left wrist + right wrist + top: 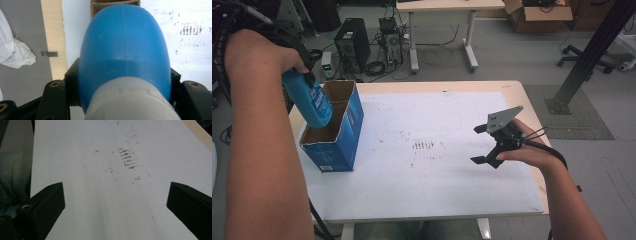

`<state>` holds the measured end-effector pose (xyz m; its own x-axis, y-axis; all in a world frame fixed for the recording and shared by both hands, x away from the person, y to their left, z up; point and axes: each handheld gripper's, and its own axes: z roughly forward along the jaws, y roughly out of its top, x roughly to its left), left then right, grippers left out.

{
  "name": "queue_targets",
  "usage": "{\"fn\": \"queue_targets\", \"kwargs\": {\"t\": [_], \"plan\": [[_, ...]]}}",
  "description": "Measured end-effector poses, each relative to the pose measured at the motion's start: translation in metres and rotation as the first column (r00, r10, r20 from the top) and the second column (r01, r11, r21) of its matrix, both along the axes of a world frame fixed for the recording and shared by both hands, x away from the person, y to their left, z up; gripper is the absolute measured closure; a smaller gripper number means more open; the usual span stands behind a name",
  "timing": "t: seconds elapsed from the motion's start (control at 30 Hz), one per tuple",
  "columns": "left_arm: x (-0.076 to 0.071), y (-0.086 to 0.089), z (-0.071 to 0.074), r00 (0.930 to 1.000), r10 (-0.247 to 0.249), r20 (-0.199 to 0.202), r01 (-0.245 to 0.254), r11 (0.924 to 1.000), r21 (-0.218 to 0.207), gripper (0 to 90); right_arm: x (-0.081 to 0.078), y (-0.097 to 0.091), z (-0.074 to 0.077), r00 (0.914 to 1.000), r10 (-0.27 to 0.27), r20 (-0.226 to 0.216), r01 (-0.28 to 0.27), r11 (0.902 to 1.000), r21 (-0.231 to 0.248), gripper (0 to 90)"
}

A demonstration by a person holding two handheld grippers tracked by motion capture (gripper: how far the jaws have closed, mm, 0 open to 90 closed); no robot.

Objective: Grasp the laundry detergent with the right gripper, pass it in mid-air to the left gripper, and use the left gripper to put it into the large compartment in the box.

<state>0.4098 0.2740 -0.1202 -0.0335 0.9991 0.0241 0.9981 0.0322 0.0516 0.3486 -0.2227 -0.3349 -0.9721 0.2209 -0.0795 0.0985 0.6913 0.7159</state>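
Blue bottle [312, 102] sat clamped between the left gripper's [309, 70] jaws, tilted bottom-down over the open blue box [334, 132]; the right gripper [484, 145] gaped empty

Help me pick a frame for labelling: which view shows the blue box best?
The high view: the blue box stands whole on the table, top open, blue bottle above it. The left gripper view shows just a strip of its cardboard rim past the bottle.
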Motion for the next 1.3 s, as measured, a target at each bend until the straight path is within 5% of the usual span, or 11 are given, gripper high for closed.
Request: {"fn": "queue_targets", "kwargs": {"t": [1.3], "plan": [[0.015,0.009,-0.104,0.9957,-0.064,-0.067,0.063,0.9979,-0.018,38.8,-0.002,0.006,-0.003,0.9999,-0.002,-0.017,0.002,1.0000,0.001,1.9]]}}
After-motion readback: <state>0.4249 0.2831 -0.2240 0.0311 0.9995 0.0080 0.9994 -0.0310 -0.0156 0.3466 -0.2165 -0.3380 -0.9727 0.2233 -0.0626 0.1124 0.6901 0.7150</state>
